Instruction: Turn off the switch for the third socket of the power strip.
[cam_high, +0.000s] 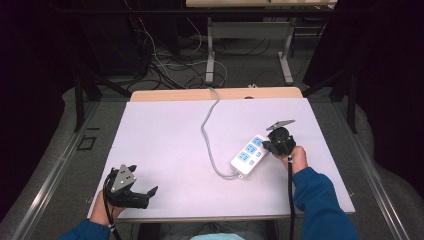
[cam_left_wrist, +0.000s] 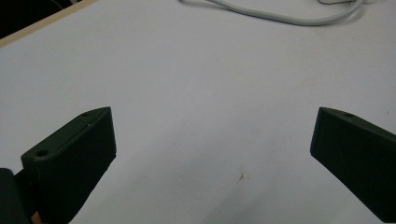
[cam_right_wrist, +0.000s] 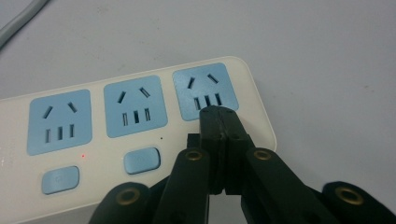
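A white power strip (cam_high: 248, 156) with three blue sockets lies on the right half of the table, and its grey cable (cam_high: 207, 131) runs off toward the far edge. My right gripper (cam_high: 267, 146) is shut, with nothing between its jaws. In the right gripper view its closed tips (cam_right_wrist: 219, 113) sit on the power strip (cam_right_wrist: 254, 95) just below the rightmost socket (cam_right_wrist: 204, 89), in line with two blue switch buttons (cam_right_wrist: 142, 160). What lies under the tips is hidden. My left gripper (cam_high: 144, 179) stands open at the front left, its jaws wide over bare sheet (cam_left_wrist: 212, 116).
A white sheet (cam_high: 165, 145) covers the table, leaving a wooden strip (cam_high: 175, 95) along the far edge. The cable (cam_left_wrist: 280, 19) crosses the top of the left gripper view. Beyond the table are loose floor cables (cam_high: 165, 65) and another table's legs (cam_high: 210, 55).
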